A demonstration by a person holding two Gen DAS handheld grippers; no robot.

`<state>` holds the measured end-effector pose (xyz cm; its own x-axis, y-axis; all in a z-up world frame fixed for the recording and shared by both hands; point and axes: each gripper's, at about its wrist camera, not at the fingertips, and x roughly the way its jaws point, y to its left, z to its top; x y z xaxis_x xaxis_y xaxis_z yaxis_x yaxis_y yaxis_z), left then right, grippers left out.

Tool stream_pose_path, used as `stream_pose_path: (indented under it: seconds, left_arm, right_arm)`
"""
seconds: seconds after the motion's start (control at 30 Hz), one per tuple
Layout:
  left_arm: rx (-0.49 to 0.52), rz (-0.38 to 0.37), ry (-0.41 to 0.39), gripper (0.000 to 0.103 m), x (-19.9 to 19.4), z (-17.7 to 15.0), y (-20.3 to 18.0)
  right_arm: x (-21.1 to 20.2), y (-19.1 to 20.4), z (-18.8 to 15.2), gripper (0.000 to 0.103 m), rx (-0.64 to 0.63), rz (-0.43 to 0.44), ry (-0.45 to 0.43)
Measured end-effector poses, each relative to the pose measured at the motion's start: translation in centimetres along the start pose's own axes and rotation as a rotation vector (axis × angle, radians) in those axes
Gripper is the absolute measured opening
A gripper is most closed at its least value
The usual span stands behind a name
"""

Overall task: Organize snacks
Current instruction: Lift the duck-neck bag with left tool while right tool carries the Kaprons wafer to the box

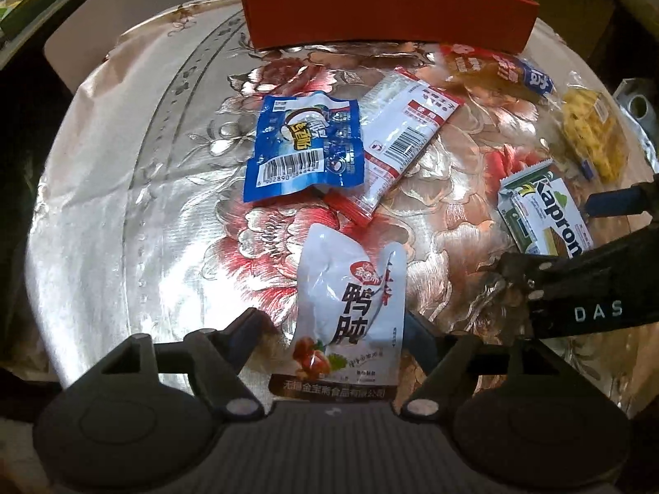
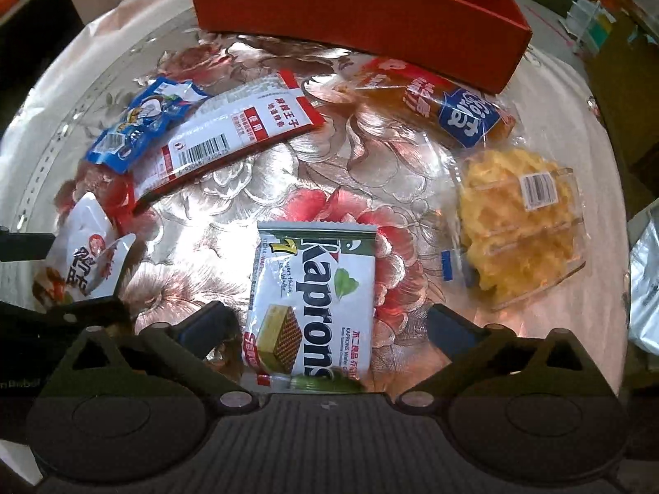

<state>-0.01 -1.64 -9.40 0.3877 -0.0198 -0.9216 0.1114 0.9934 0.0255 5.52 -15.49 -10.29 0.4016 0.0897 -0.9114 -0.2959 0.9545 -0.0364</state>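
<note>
My left gripper [image 1: 335,331] is open, its fingers on either side of a white duck-snack pouch [image 1: 350,317] lying on the table; the pouch also shows at the left of the right wrist view [image 2: 88,263]. My right gripper [image 2: 329,325] is open around a white Kaprons wafer pack [image 2: 315,300], which also shows in the left wrist view [image 1: 543,214]. A blue packet [image 1: 302,146], a red-and-white packet [image 1: 405,131], an orange-and-blue packet [image 2: 436,101] and a clear tray of yellow snacks [image 2: 517,226] lie on the table. A red box [image 2: 354,20] stands at the back with packets inside.
The table has a shiny floral cloth [image 1: 136,189]. The right gripper's body [image 1: 585,288] shows at the right of the left wrist view. A silver bag [image 2: 646,288] sits at the right table edge. Clutter lies beyond the table.
</note>
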Motion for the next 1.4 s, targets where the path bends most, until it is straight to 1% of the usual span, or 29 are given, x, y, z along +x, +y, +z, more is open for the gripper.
stream_pose_path:
  seconds: [0.03, 0.07, 0.1, 0.2, 0.23, 0.27, 0.33, 0.4, 0.47, 0.57, 0.67, 0.77, 0.83, 0.9, 0.97, 1.03, 1.1, 1.13, 1.17, 1.27, 1.4]
  left_arm:
    - [-0.015, 0.0, 0.001, 0.059, -0.1, 0.2, 0.3]
    - [-0.026, -0.005, 0.003, 0.051, -0.2, 0.3, 0.6]
    - [-0.037, -0.008, 0.004, 0.048, -0.4, 0.3, 0.9]
    - [-0.06, -0.027, 0.014, 0.045, -0.4, 0.5, 1.4]
    - [-0.067, -0.036, 0.017, 0.044, -0.6, 0.5, 1.4]
    - [-0.076, -0.053, 0.021, 0.043, -0.7, 0.5, 1.5]
    - [-0.09, -0.073, 0.024, 0.043, -1.0, 0.4, 1.6]
    - [-0.092, -0.064, 0.011, 0.043, -1.4, 0.3, 1.6]
    - [-0.108, -0.078, -0.001, 0.043, -2.0, 0.4, 1.8]
    - [-0.129, -0.099, -0.036, 0.043, -3.5, 0.7, 2.3]
    - [-0.15, -0.118, -0.078, 0.043, -5.1, 2.1, 2.1]
    - [-0.15, -0.089, -0.117, 0.043, -6.2, 4.0, 1.7]
    - [-0.154, -0.104, -0.14, 0.043, -6.8, 5.3, 1.5]
    - [-0.15, -0.117, -0.192, 0.043, -7.1, 6.8, 1.1]
    - [-0.15, -0.108, -0.218, 0.043, -7.1, 8.0, 0.5]
    - [-0.115, -0.119, -0.252, 0.043, -7.4, 9.4, -0.3]
    - [-0.072, -0.082, -0.32, 0.043, -7.8, 10.6, -1.0]
    - [-0.066, -0.067, -0.342, 0.043, -7.8, 11.2, -1.1]
    - [-0.07, -0.06, -0.351, 0.043, -7.7, 11.9, -1.0]
    - [-0.096, -0.088, -0.348, 0.043, -7.0, 13.7, -0.3]
    - [-0.113, -0.084, -0.353, 0.043, -6.2, 15.5, -0.1]
  right_arm:
    - [-0.1, 0.1, 0.0, 0.103, -0.004, -0.005, 0.003]
    - [-0.1, 0.1, 0.0, 0.101, -0.005, -0.008, 0.005]
    - [-0.2, 0.1, 0.0, 0.099, -0.002, -0.009, 0.006]
    - [-1.0, 0.3, -0.1, 0.086, -0.001, -0.004, 0.003]
    - [-1.3, 0.5, -0.2, 0.077, -0.001, 0.001, -0.001]
    - [-1.6, 0.7, -0.2, 0.065, -0.001, -0.001, -0.006]
    - [-2.0, 0.9, -0.2, 0.065, 0.014, 0.023, -0.002]
    - [-2.1, 1.3, -0.4, 0.065, 0.005, 0.01, 0.0]
    - [-2.3, 1.5, -0.6, 0.065, 0.011, 0.015, -0.002]
    - [-4.4, 1.7, -0.9, 0.065, 0.037, 0.029, -0.054]
    - [-6.8, 1.6, -0.6, 0.065, 0.047, 0.041, -0.112]
    - [-7.6, 0.4, -0.5, 0.065, 0.084, 0.06, -0.156]
    - [-7.9, -0.5, 0.3, 0.065, 0.111, 0.066, -0.173]
    - [-8.7, -1.3, 1.2, 0.065, 0.128, 0.069, -0.221]
    - [-9.2, -1.9, 1.8, 0.065, 0.142, 0.07, -0.247]
    - [-9.5, -2.3, 2.6, 0.065, 0.139, 0.065, -0.268]
    - [-9.9, -2.7, 3.6, 0.065, 0.14, 0.065, -0.291]
    - [-10.1, -2.9, 4.1, 0.065, 0.146, 0.068, -0.303]
    - [-10.3, -3.1, 4.5, 0.065, 0.15, 0.069, -0.314]
    - [-10.7, -3.7, 6.1, 0.065, 0.145, 0.057, -0.35]
    - [-10.3, -5.2, 8.2, 0.065, 0.166, 0.035, -0.375]
